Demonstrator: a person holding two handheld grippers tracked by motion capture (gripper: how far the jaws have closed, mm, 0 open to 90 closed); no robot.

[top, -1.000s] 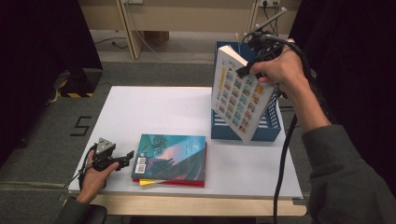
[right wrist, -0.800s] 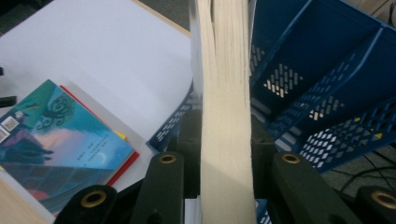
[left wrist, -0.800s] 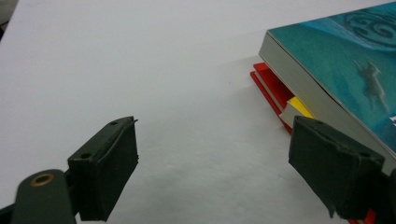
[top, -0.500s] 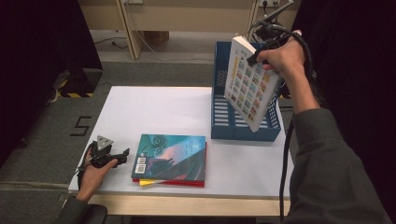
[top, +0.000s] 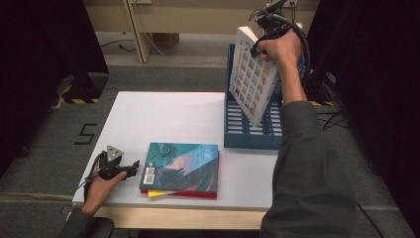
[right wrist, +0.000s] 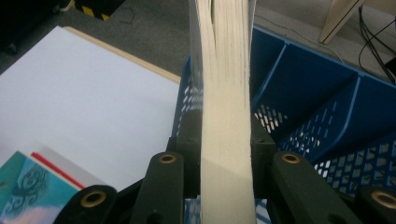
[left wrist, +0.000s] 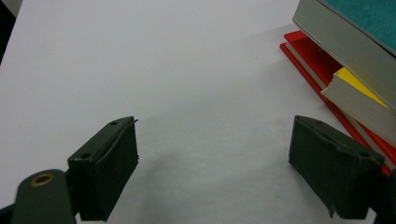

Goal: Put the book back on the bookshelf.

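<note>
My right gripper (top: pixel 265 42) is shut on a thick book with a patterned cover (top: pixel 251 77), held upright and tilted over the blue file rack (top: pixel 247 139) at the table's back right. In the right gripper view the book's white page edge (right wrist: pixel 226 126) is clamped between both pads, above the rack's compartments (right wrist: pixel 303 102). My left gripper (top: pixel 130 166) rests on the table at the front left, open, just left of a stack of books (top: pixel 181 168) with a teal cover on top. The left gripper view has that stack (left wrist: pixel 355 79) at right, its jaws empty.
The white table (top: pixel 163 119) has bare room across its left and middle. A red book and a yellow one lie under the teal one. A wooden frame (top: pixel 138 29) and cables stand on the floor beyond the table. Dark curtains hang on both sides.
My right hand has carried the patterned book rightward and farther back, more upright over the blue rack. The left gripper has stayed in place.
</note>
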